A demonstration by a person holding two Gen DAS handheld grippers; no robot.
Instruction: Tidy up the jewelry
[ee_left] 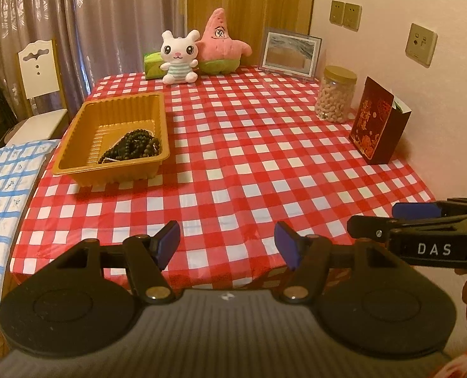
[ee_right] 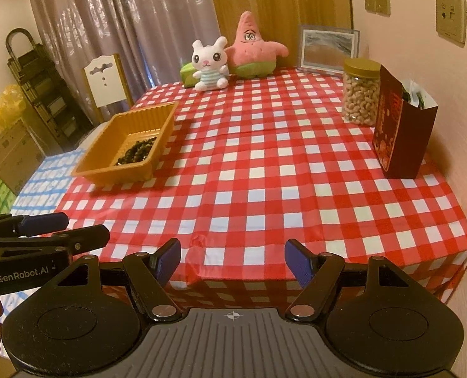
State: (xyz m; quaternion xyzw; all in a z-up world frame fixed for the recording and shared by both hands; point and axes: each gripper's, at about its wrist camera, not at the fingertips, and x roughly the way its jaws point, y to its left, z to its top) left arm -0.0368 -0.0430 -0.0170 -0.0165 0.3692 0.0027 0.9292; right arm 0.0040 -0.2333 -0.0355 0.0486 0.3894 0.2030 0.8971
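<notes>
A gold plastic tray point(ee_left: 76, 145) stands on the left of the red checked table; it also shows in the right wrist view point(ee_right: 101, 167). Dark bead strands point(ee_left: 132, 148) lie heaped inside it, also seen in the right wrist view point(ee_right: 135, 152). My left gripper point(ee_left: 227, 245) is open and empty, held above the table's near edge. My right gripper point(ee_right: 233, 261) is open and empty, also above the near edge. Each gripper shows at the side of the other's view, the right one in the left wrist view point(ee_left: 381, 220) and the left one in the right wrist view point(ee_right: 82, 230).
Two plush toys point(ee_left: 202, 53), a green box, a picture frame point(ee_left: 291, 53), a jar of nuts point(ee_left: 336, 94) and a dark red paper bag point(ee_left: 378, 123) stand along the back and right side. A chair point(ee_left: 38, 88) and a blue checked surface point(ee_left: 3, 195) lie to the left.
</notes>
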